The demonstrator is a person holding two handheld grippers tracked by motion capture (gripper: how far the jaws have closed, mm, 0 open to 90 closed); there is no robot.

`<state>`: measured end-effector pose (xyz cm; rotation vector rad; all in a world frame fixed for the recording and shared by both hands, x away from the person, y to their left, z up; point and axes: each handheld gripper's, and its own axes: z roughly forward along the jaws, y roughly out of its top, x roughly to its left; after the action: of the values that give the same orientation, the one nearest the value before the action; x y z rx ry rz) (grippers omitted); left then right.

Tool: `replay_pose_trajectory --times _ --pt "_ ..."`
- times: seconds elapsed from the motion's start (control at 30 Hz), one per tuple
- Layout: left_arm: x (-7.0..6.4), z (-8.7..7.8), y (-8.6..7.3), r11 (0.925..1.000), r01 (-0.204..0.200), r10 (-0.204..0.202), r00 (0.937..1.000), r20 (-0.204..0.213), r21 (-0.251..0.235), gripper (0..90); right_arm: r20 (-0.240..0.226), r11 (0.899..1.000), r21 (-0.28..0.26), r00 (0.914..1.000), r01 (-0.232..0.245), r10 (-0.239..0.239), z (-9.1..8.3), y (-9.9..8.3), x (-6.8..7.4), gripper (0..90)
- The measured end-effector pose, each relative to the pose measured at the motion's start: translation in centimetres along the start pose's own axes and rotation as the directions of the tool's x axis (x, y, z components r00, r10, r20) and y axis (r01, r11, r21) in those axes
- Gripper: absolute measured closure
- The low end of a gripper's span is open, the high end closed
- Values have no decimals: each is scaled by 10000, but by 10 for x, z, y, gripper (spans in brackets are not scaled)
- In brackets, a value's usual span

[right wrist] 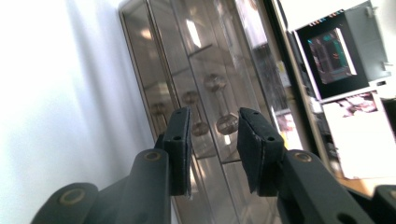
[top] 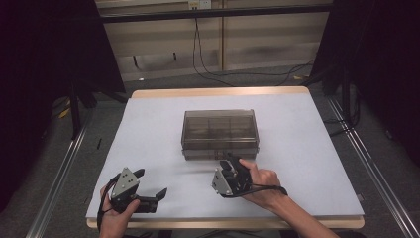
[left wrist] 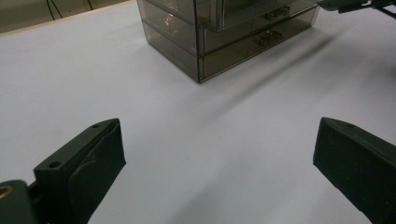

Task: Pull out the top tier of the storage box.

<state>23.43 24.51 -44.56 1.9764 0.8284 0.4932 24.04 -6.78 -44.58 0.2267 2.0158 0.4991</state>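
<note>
A: Where did the drawer unit [top: 220, 133] sit?

B: Near the middle of the white table [top: 158, 129], its handled front facing the person. It was smoky clear plastic, with stacked drawers and small paired handles visible in the left gripper view [left wrist: 224, 32].

A: Left gripper [top: 151, 184]?

B: Held low at the near left of the table, well apart from the unit. Its jaws stood spread wide, nothing between them; in its own view [left wrist: 217, 158] only bare table surface lay in the gap.

A: Right gripper [top: 232, 159]?

B: At the unit's front, near the middle of its lower edge, the right hand [top: 262, 184] behind it and the cable looping across the wrist. In the right gripper view [right wrist: 212, 140] the picture was rolled sideways and the jaws were partly closed, a narrow gap left between the pads [right wrist: 254, 149]. One round drawer knob [right wrist: 227, 123] showed in that gap, beyond the tips. No contact with the pads could be seen.

A: Grasping, then?

B: Not visibly; recorded as released.
</note>
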Motion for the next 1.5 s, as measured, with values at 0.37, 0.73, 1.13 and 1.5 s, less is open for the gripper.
replay_pose_trajectory --times 0.37,0.73,1.13,1.5 --pt "0 0 0 10000 -50 50 10000 -51 20 19 -2600 9649 -800 9397 -2503 2222 -4 -14 -32 661" --pt "0 1 0 9999 -96 96 9999 -38 78 19 -4837 9102 -511 8076 -4109 3374 3 -25 -58 634" --pt "0 2 0 9999 -31 31 10000 24 112 19 -6319 8790 -32 6822 -4768 3678 13 -28 -85 602" --pt "0 1 0 9999 -41 40 10000 49 108 19 -6704 8907 273 6526 -4538 3530 32 -17 -108 619"
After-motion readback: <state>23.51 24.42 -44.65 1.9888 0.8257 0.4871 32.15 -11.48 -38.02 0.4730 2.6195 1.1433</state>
